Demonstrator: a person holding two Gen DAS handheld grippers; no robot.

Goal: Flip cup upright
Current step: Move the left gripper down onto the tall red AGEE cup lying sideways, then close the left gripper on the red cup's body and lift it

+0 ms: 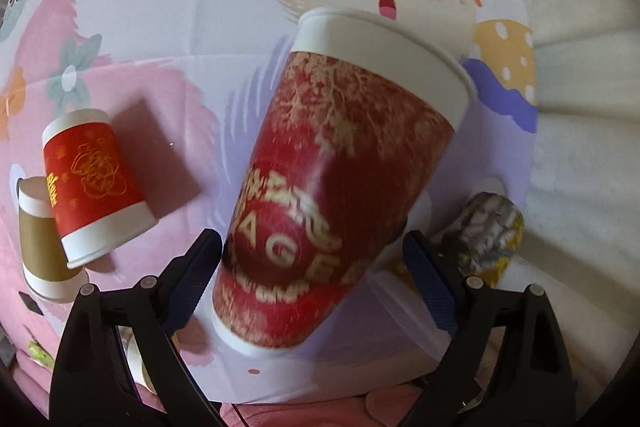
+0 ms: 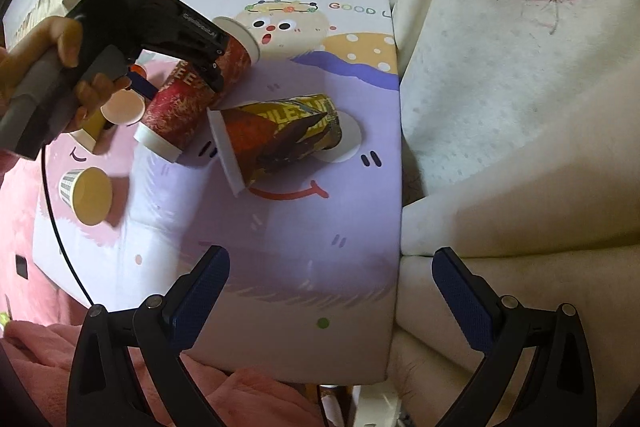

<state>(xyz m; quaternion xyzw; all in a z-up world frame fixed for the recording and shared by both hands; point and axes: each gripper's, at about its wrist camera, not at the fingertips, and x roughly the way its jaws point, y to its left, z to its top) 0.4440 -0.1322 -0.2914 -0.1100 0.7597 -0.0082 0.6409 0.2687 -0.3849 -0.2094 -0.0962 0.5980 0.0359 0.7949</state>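
Note:
A tall red paper cup (image 1: 340, 167) with white rims and gold lettering stands tilted between the fingers of my left gripper (image 1: 312, 247). The blue pads sit on either side of its lower body; the right pad looks slightly apart from it. In the right wrist view the same cup (image 2: 192, 99) leans on the table under the left gripper (image 2: 180, 31), which a hand holds. My right gripper (image 2: 332, 283) is open and empty, low over the table's near right edge.
A yellow-and-red patterned cup (image 2: 280, 143) lies on its side mid-table. A small red cup (image 1: 96, 183) and a brown cup (image 1: 40, 239) sit at the left. A striped cup (image 2: 86, 195) lies on its side. White sofa (image 2: 520, 107) borders the cartoon-print table (image 2: 320, 267).

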